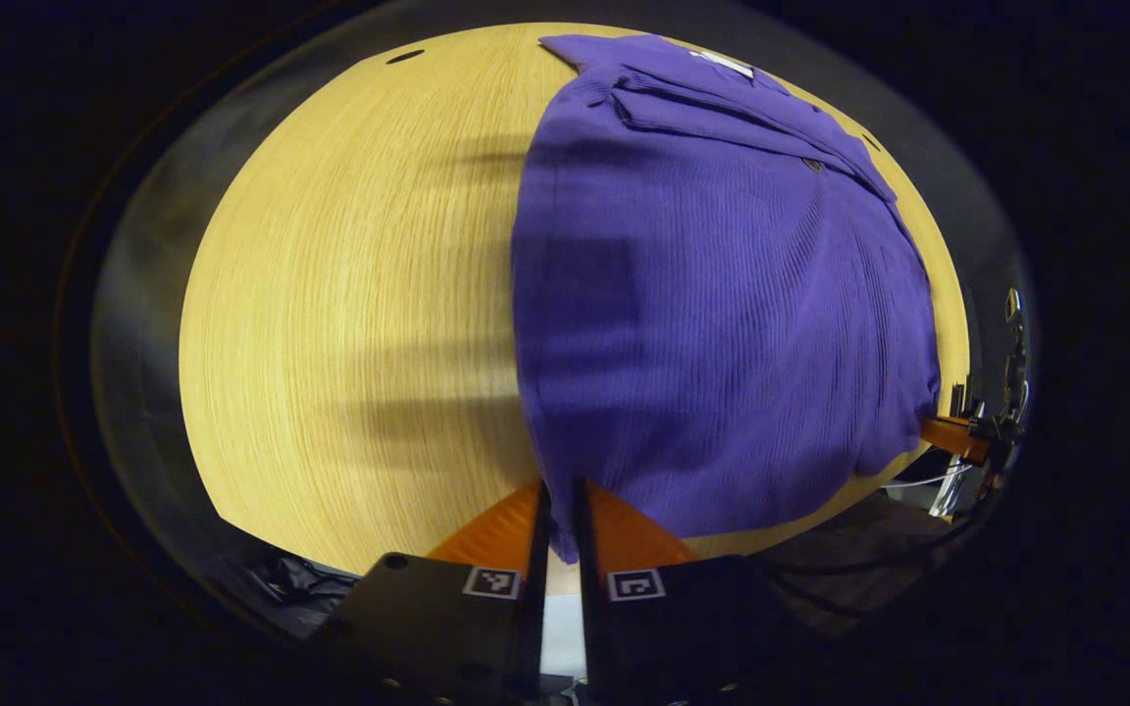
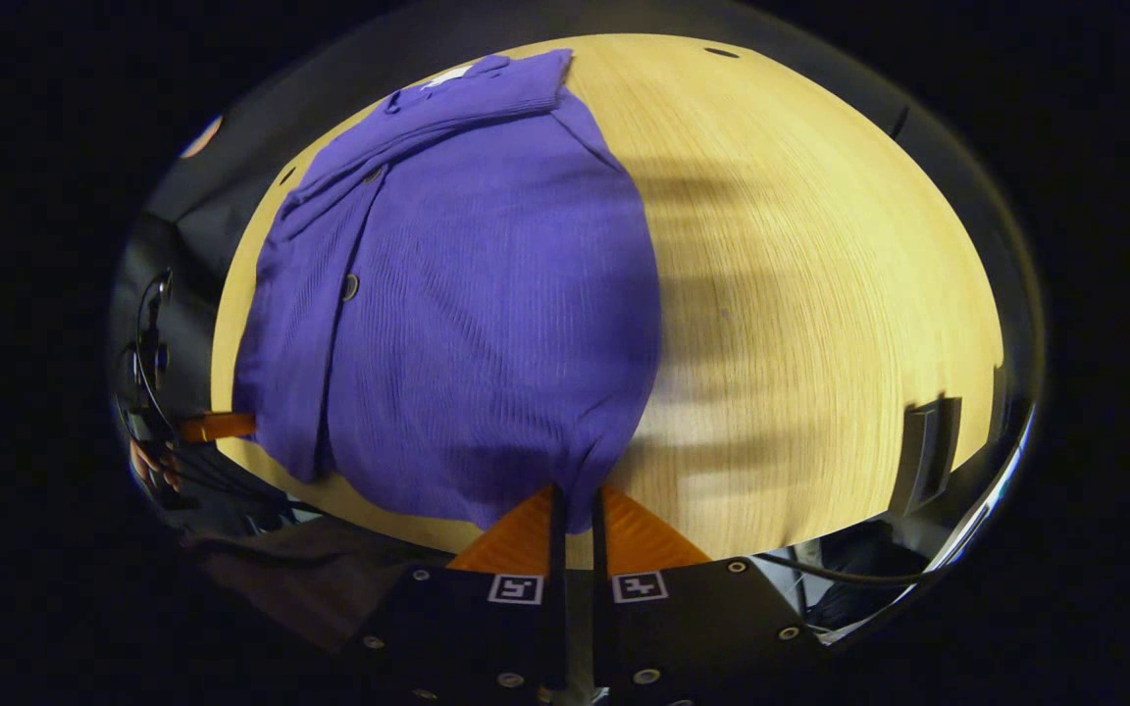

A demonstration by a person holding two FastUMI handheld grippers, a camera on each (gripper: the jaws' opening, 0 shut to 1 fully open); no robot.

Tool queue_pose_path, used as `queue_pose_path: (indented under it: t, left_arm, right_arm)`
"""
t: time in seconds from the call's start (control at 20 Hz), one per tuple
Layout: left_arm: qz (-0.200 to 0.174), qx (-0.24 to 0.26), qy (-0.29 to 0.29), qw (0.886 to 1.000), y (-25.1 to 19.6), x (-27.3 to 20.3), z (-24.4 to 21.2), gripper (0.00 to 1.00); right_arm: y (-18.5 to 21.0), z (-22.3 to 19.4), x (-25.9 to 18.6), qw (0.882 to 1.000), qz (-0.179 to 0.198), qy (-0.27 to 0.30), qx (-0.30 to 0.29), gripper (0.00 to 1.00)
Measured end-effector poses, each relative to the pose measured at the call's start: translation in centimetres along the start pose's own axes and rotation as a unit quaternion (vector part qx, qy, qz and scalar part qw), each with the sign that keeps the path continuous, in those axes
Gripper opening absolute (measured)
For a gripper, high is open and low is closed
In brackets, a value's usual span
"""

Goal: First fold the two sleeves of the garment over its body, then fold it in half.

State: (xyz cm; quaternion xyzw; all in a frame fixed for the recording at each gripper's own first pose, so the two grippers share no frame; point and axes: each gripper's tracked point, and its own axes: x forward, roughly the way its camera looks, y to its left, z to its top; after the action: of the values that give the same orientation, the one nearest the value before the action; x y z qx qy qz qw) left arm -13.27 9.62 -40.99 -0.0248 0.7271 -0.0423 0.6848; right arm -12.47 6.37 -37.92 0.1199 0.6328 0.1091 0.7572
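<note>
A purple ribbed garment (image 1: 712,314) lies on the round wooden table (image 1: 330,324) with its collar end far from me, buttons showing, and a sleeve folded across its upper body. My left gripper (image 1: 560,487) is shut on the near hem corner at the garment's left side. In the right gripper view the garment (image 2: 467,324) spreads out to the left, and my right gripper (image 2: 575,492) is shut on the other near hem corner. Each view also shows the other gripper's finger, one (image 1: 952,436) and the other (image 2: 217,427), at the cloth's far side edge.
A dark block (image 2: 923,456) stands at the table's right rim. Cables (image 1: 918,482) hang below the near table edge. Small dark holes (image 2: 720,52) mark the far tabletop. Bare wood (image 2: 820,294) lies beside the garment. A hand (image 2: 148,461) holds the other gripper.
</note>
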Motion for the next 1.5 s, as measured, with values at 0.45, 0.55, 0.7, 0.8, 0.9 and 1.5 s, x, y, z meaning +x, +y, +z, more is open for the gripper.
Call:
queue_pose_path:
  t: [0.45,0.55,0.7,0.8,0.9,1.5]
  left_arm:
    - [-0.009,0.043,-0.039,0.998,-1.9,-6.5,3.4,0.12]
    - [-0.015,0.050,-0.054,0.997,-2.2,-8.3,4.8,0.13]
    - [-0.032,0.062,-0.079,0.994,-2.9,-10.4,7.2,0.12]
    - [-0.031,0.067,-0.088,0.993,-2.7,-11.0,8.6,0.12]
    - [-0.029,0.070,-0.099,0.992,-2.4,-11.9,10.2,0.12]
    - [-0.008,0.175,-0.136,0.975,-2.5,-17.4,23.8,0.12]
  right_arm:
    - [3.1,4.1,-6.5,0.996,0.070,-0.038,0.026,0.06]
    - [3.9,5.8,-8.1,0.995,0.078,-0.059,0.019,0.06]
    - [5.2,8.3,-10.4,0.993,0.094,-0.078,0.006,0.06]
    - [5.9,9.6,-11.6,0.991,0.101,-0.091,-0.004,0.06]
    - [6.6,10.8,-12.9,0.989,0.112,-0.098,-0.007,0.06]
    - [8.9,22.6,-16.6,0.982,0.120,-0.144,-0.012,0.06]
